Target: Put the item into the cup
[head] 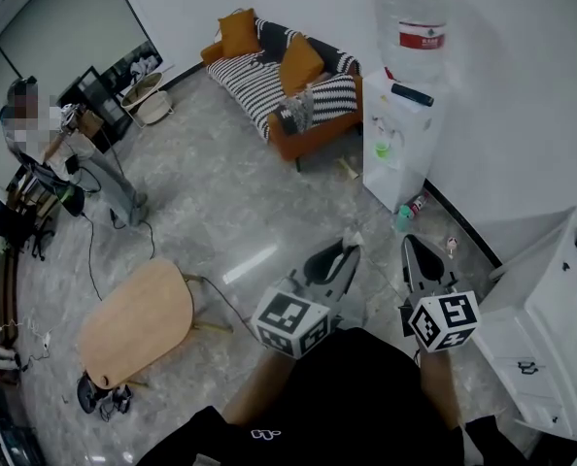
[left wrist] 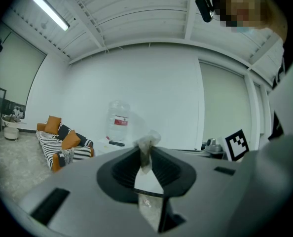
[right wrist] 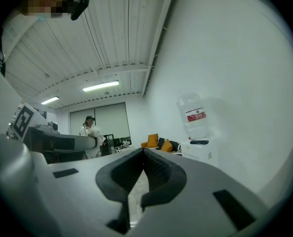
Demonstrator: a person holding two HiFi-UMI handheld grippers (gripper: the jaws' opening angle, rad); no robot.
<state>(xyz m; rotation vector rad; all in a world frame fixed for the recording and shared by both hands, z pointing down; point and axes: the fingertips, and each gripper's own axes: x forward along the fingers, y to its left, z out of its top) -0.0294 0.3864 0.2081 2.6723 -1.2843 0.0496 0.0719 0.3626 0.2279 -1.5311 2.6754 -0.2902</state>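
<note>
- While both tools hang above the marble floor (head: 230,221), the left gripper (head: 351,249) (left wrist: 145,154) pinches the item (head: 354,238) (left wrist: 147,143), a small pale crumpled packet, at its jaw tips.
- The right gripper (head: 411,245) (right wrist: 142,154) has its jaws pressed together on nothing.
- A water dispenser (head: 395,153) stands at 12 o'clock, a striped sofa (head: 269,81) at 11, a wooden table (head: 138,323) at 9 and a white cabinet (head: 546,309) at 3.

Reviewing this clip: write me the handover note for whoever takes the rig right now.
Left gripper: shut on a small clear packet, held up in the air.
Right gripper: shut, nothing between its jaws.
Cup: not in any view. A water dispenser stands ahead by the wall.
Done: packet is in the grip.
Left: find the cup, release the packet into it.
</note>
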